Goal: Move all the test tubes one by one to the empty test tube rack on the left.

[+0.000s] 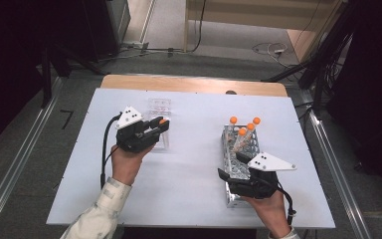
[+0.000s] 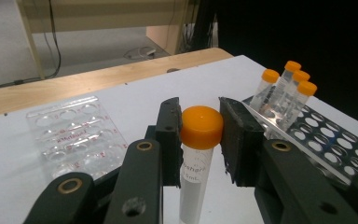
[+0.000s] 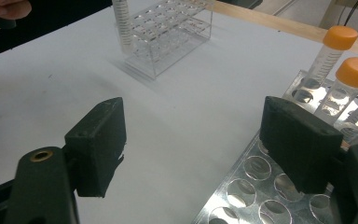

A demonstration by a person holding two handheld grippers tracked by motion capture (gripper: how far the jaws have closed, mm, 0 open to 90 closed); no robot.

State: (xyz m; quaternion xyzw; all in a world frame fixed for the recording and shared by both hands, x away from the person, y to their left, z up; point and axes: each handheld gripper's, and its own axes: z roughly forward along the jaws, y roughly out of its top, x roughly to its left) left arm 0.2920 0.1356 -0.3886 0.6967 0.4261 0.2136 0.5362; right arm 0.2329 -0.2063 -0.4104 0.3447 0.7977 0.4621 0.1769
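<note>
While my left gripper (image 2: 200, 135) hung above the clear plastic rack (image 1: 159, 124) on the left half of the white counter (image 1: 194, 199), its fingers (image 2: 168, 135) were closed on an orange-capped tube (image 2: 199, 154), pinching it just under the cap, with the tube upright between them; in the high view the tube's orange cap showed at the tip of that gripper, over the clear rack's near part; whether the tube's foot sat in a well I could not tell. My right gripper (image 3: 205, 149) sat low on the right side of the counter, over the near end of the perforated metal rack (image 1: 238, 164); its fingers (image 3: 100, 144) stood wide apart and had hold of nothing, one over bare counter and the other over the rack's empty holes. Four more orange-capped tubes (image 1: 246, 130) leaned in the far end of the metal rack, well apart from my right fingers; in the left gripper view they stood clustered beyond the held tube, to its right.
</note>
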